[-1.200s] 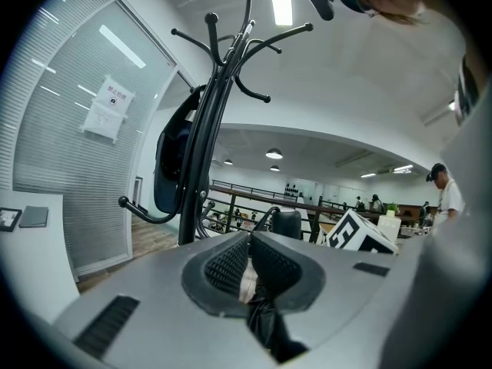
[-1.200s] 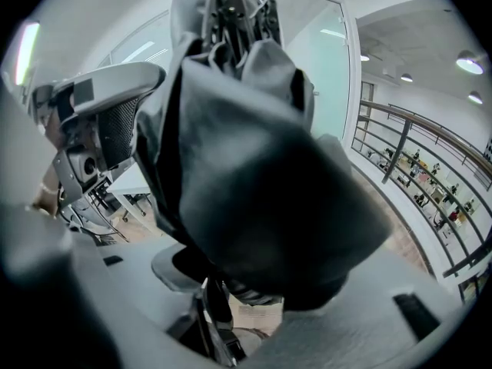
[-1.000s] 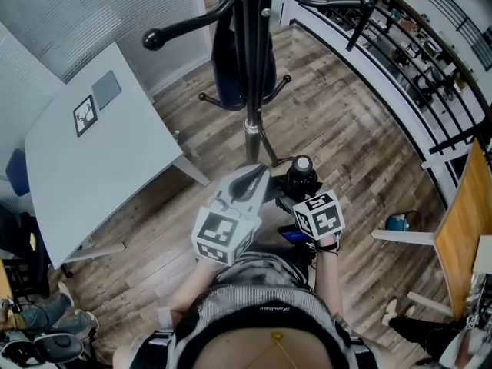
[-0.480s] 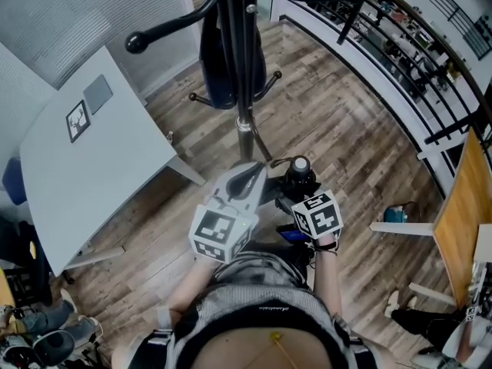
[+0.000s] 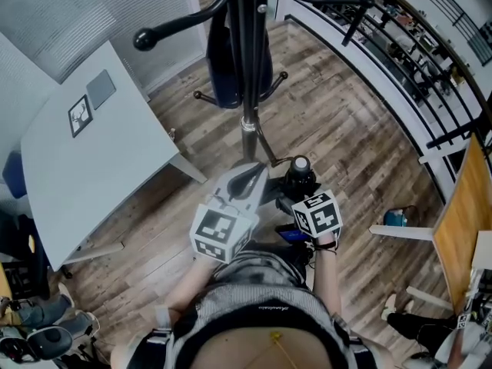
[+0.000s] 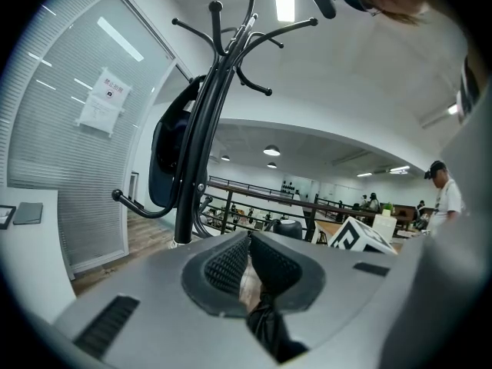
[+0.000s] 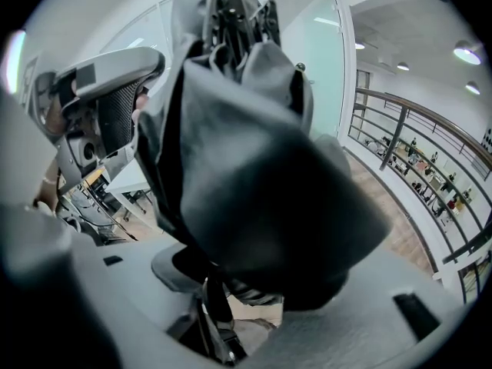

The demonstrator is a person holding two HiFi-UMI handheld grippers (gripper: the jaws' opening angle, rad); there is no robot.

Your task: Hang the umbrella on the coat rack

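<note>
Left gripper [image 6: 247,261] and right gripper [image 7: 227,306] side by side, centre frame, jaws both clenched on umbrella [image 7: 254,152]; pose unchanged from earlier

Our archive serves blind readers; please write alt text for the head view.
Seen from above, a person's left tool and right tool hold a black folded umbrella before a coat rack bearing a dark bag. A white table stands left.

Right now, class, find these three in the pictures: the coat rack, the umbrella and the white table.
coat rack [image 6: 191,206], left gripper view, on its dark pole low down.
umbrella [image 7: 261,183], right gripper view, on its folded black fabric.
table [image 5: 100,175], head view, on its bare white top.
</note>
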